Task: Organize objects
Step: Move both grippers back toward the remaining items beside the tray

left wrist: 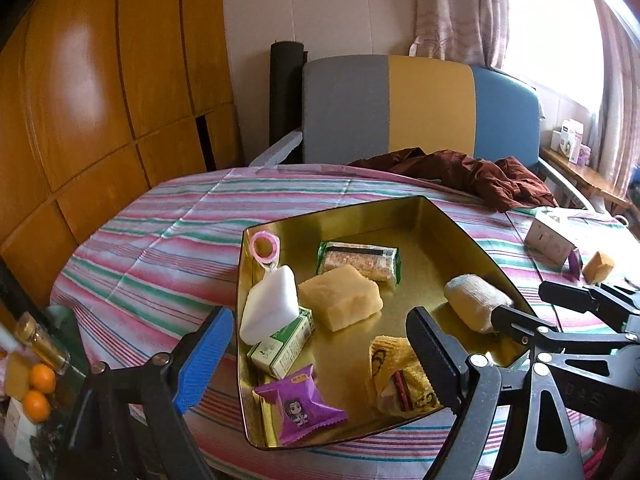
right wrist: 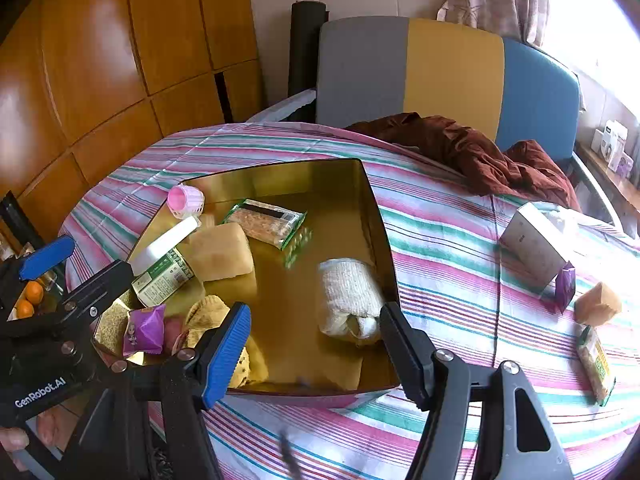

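Observation:
A gold tin tray (left wrist: 424, 216) (right wrist: 372, 216) sits on the striped table. In it lie a yellow sponge (left wrist: 340, 296) (right wrist: 220, 252), a green snack bar (left wrist: 360, 260) (right wrist: 268, 220), a white rolled cloth (left wrist: 476, 304) (right wrist: 352, 296), a purple snack pack (left wrist: 300, 408) (right wrist: 144, 328), a green box (left wrist: 284, 344) (right wrist: 164, 276), a white bottle (left wrist: 270, 304) (right wrist: 164, 242), a pink ring (left wrist: 264, 246) (right wrist: 185, 200) and a yellow cloth (left wrist: 396, 376) (right wrist: 212, 312). My left gripper (left wrist: 316, 356) is open and empty over the tray's near side. My right gripper (right wrist: 316, 344) is open and empty just in front of the rolled cloth.
To the right of the tray lie a white box (right wrist: 532, 240), a purple pack (right wrist: 566, 284), a small sponge (right wrist: 598, 304) and a green snack bar (right wrist: 596, 364). A brown cloth (right wrist: 480, 152) lies at the table's far edge by a chair (right wrist: 440, 68). Oranges (left wrist: 38, 392) sit at the left.

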`<control>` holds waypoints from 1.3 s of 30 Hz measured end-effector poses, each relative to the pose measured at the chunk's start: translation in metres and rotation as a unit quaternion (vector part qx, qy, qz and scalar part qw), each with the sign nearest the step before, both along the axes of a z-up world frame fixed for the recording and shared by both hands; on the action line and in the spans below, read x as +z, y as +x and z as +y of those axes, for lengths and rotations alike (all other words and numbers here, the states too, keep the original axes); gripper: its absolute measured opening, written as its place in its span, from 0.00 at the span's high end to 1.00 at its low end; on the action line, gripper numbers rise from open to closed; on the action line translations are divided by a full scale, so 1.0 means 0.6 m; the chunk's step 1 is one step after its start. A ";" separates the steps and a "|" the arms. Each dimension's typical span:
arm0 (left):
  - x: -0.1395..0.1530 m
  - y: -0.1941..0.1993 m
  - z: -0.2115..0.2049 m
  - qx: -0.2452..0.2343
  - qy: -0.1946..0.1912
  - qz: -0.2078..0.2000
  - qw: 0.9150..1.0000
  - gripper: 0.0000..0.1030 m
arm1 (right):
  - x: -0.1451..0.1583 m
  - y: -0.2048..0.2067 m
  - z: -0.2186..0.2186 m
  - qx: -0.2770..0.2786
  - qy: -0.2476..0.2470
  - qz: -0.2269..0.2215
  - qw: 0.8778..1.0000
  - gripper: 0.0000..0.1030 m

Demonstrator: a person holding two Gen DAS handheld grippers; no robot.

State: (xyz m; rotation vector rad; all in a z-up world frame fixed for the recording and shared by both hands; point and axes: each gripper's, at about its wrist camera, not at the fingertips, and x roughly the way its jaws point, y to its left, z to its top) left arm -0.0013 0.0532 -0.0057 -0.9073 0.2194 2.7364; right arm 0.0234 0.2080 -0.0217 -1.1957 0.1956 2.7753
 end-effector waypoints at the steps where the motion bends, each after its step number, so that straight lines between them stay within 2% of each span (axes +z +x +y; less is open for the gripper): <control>1: 0.001 0.001 0.001 -0.001 -0.002 0.002 1.000 0.14 | 0.000 0.000 0.001 -0.001 0.000 0.000 1.000 0.34; 13: 0.002 0.010 0.014 -0.011 -0.015 0.007 1.000 0.14 | 0.002 0.010 0.024 -0.018 -0.006 0.001 1.000 0.34; 22: 0.000 0.016 0.029 -0.023 -0.026 0.006 0.999 0.14 | -0.003 0.033 0.087 -0.058 -0.015 -0.010 0.998 0.34; 30: -0.007 0.016 0.049 -0.054 -0.021 -0.006 0.998 0.14 | -0.004 0.076 0.218 -0.129 -0.051 -0.052 0.989 0.34; 35: -0.013 0.011 0.059 -0.065 -0.016 -0.016 0.998 0.14 | 0.008 0.125 0.340 -0.194 -0.075 -0.087 0.974 0.34; 39: -0.017 0.006 0.066 -0.071 -0.010 -0.025 0.997 0.14 | 0.016 0.170 0.429 -0.250 -0.073 -0.108 0.959 0.33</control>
